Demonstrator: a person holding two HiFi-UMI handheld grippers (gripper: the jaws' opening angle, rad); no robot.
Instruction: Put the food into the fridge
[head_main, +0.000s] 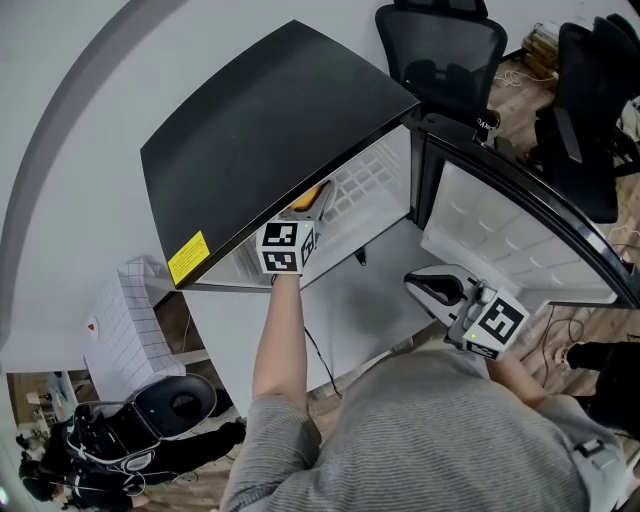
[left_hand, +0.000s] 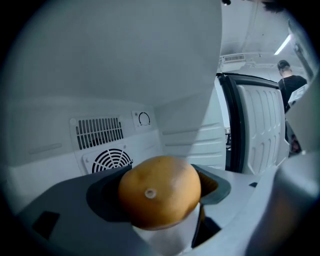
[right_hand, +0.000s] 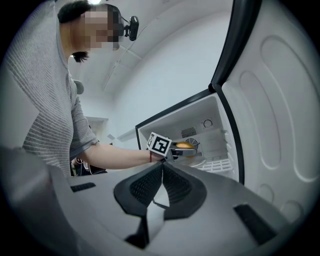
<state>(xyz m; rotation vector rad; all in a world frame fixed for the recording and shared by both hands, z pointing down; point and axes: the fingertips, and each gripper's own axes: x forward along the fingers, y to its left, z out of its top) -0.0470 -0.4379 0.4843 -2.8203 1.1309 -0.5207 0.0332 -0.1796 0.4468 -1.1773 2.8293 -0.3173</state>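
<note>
A round orange fruit (left_hand: 160, 190) sits between the jaws of my left gripper (left_hand: 161, 196), which is shut on it. That gripper (head_main: 312, 205) reaches into the open compartment of a small black fridge (head_main: 270, 110). From the right gripper view, the fruit (right_hand: 184, 145) hangs just above a white dish (right_hand: 194, 161) on the wire shelf (right_hand: 218, 164). My right gripper (right_hand: 161, 187) is shut with nothing in it. It is held low outside the fridge (head_main: 432, 288), beside the open door (head_main: 520, 230).
The fridge's back wall has a fan vent (left_hand: 106, 160) and a dial (left_hand: 144, 119). Two black office chairs (head_main: 445, 45) stand behind the fridge. A white gridded box (head_main: 125, 320) and black gear (head_main: 170, 405) lie at the lower left. A person (left_hand: 290, 82) stands far off.
</note>
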